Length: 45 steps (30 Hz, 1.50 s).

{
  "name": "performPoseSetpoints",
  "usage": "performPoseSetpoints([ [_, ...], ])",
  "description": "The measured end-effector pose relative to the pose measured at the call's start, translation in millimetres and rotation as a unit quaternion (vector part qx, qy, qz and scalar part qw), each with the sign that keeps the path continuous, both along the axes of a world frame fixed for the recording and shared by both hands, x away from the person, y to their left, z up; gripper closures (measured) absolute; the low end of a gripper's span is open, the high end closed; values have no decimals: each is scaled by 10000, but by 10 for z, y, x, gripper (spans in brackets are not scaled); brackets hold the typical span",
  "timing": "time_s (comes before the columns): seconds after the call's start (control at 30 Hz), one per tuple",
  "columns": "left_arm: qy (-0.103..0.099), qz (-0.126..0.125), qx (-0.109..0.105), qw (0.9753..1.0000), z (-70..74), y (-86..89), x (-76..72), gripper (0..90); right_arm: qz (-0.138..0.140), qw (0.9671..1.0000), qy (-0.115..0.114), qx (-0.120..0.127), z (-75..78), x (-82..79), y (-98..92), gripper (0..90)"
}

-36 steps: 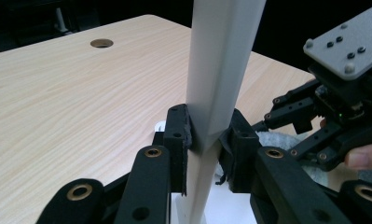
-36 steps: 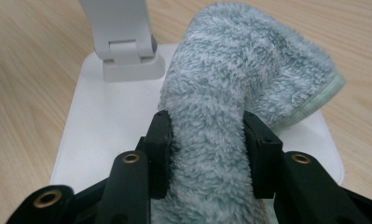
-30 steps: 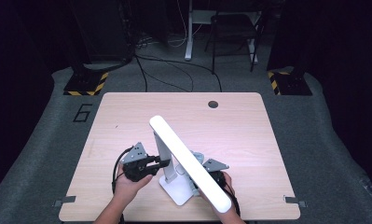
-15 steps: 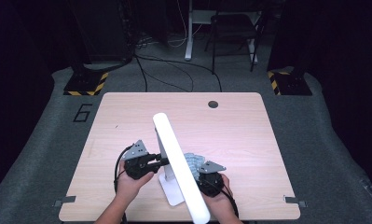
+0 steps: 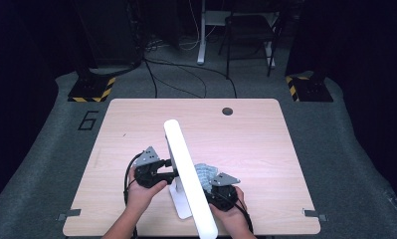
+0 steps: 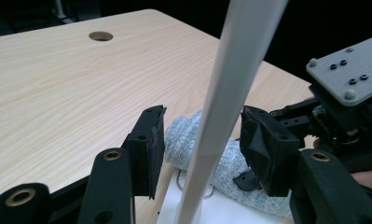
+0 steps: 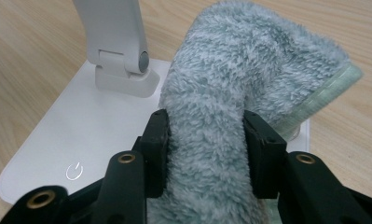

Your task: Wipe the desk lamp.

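Both my forearms come in from the near edge of the wooden table, hands low and close together around a white desk lamp. My left hand wraps the left gripper and points it sideways toward the lamp's upright stem. My right hand holds the right gripper just on the other side of the lamp, aimed forward over the base.

The lamp is smooth matte white plastic: a flat rectangular base with rounded corners and a faint power symbol printed near one corner, a hinged block where the stem rises, and a long rounded light bar that tilts out over the near edge of the table. The cloth is thick, fluffy grey-blue fleece with a pale green stitched hem along one side. The table top is light wood grain with a round cable hole near the far edge.

My left gripper's jaws stand apart with the lamp stem between them, a gap showing on each side, so they touch nothing. My right gripper's jaws are pressed into a bunched fold of the cloth, squeezing it between the pads. The cloth lies draped on the lamp base just beside the hinge, its free end spilling past the base edge onto the table.
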<state>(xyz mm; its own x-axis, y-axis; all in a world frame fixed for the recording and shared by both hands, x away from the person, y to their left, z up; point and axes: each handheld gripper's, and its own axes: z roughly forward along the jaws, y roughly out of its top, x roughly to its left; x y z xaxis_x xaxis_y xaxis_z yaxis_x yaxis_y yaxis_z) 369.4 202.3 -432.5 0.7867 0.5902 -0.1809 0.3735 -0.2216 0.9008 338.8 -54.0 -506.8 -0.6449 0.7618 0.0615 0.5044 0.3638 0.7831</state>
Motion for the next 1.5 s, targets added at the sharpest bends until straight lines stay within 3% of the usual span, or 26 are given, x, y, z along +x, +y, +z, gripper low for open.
performPoseSetpoints([
  [0.17, -126, 78, 13, 9999, 21, -1, -9, 520, -16, 10000, 2, 6, -1, -5, 2, 572],
  [0.3, -71, 33, -50, 10000, 45, -6, -8, 549, 3, 10000, -7, 8, 0, 1, -1, 572],
  [0.5, -160, 93, -58, 9998, 117, -13, -10, 599, 14, 10000, -9, 38, 31, 8, -5, 571],
  [0.57, -303, 65, -11, 9995, 166, 0, -12, 607, 31, 10000, -19, 27, 50, 21, -10, 573],
  [0.77, -423, -51, 202, 9989, 232, -27, -15, 681, 8, 9999, -115, 108, 156, 73, -19, 573],
  [1.0, -522, -132, 70, 9985, 180, -4, -27, 727, 62, 9998, -149, 119, 236, 179, 121, 571],
  [1.17, -536, -146, 80, 9984, 178, 4, -33, 734, 237, 9996, -131, 82, 191, 217, 279, 571],
  [1.2, -525, -165, 107, 9984, 181, 13, -39, 735, 318, 9990, -207, -230, 115, 229, 342, 572],
  [1.3, -512, -167, 107, 9985, 180, 18, -41, 737, 322, 9990, -216, -228, 41, 252, 346, 571],
  [1.4, -519, -162, 96, 9985, 175, 12, -39, 740, 324, 9993, -150, -72, 30, 306, 275, 578],
  [1.5, -508, -134, 33, 9986, 169, 1, -45, 744, 99, 9999, -81, -11, 33, 342, 203, 585],
])
